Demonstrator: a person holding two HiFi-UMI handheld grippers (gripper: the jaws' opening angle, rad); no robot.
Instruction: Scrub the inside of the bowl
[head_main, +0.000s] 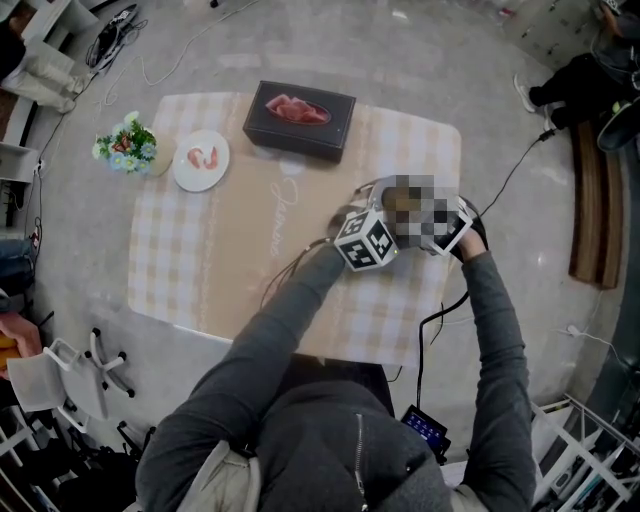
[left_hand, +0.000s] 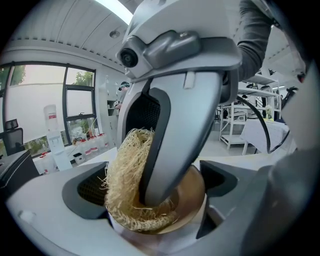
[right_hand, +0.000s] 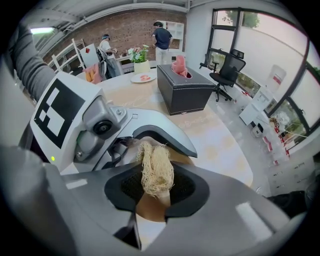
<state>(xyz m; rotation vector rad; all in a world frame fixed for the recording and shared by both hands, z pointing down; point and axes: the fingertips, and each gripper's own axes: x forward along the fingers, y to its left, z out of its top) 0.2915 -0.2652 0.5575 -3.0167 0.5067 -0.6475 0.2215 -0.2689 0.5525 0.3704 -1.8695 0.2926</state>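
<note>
A small bowl, brown inside, sits between the jaws of my left gripper, which is shut on its rim. A pale, stringy loofah scrubber is pressed into the bowl's hollow. My right gripper is shut on that scrubber, and the bowl shows just under it. In the head view both grippers meet over the right part of the table: the left gripper with its marker cube, the right gripper beside it. A mosaic patch partly hides the bowl there.
A black tissue box stands at the table's far side. At the far left are a white plate and a small bunch of flowers. Cables trail on the floor. Two people stand far off.
</note>
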